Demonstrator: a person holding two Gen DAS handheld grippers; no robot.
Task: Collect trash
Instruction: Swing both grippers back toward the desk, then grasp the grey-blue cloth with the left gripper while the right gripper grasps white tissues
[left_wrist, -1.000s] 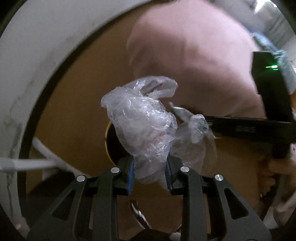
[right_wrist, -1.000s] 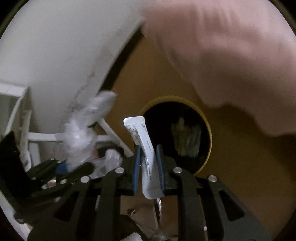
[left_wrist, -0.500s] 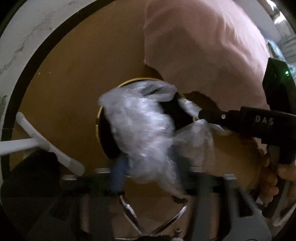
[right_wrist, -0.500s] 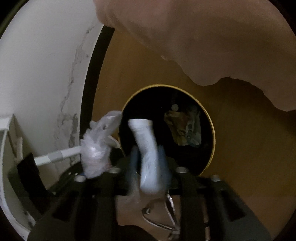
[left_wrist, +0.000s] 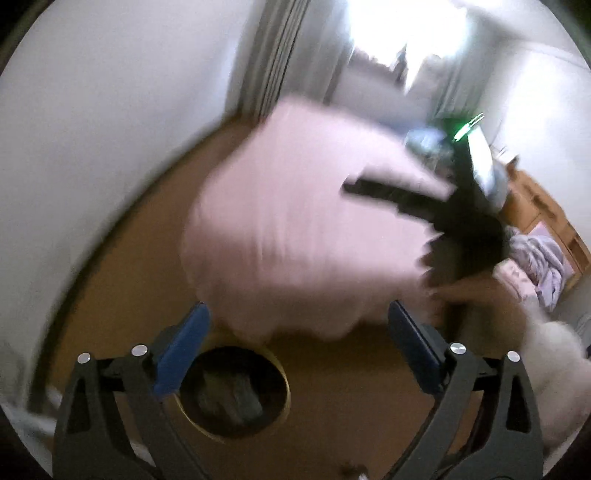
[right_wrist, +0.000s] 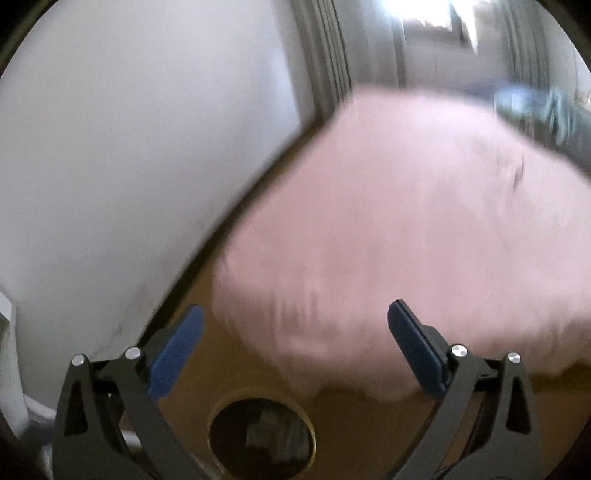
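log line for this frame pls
left gripper: open, empty | right gripper: open, empty | bin: trash inside | phase: post-drop

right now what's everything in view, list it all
trash bin: one, round, dark inside with yellow rim, on the floor below the grippers
trash in the bin: blurred, count unclear
pink fabric: one, large, above the bin
floor: brown
wall: white, left
bedding: greyish heap, far right
left gripper: jaws wide apart, blue pads, nothing between them
right gripper: jaws wide apart, blue pads, nothing between them
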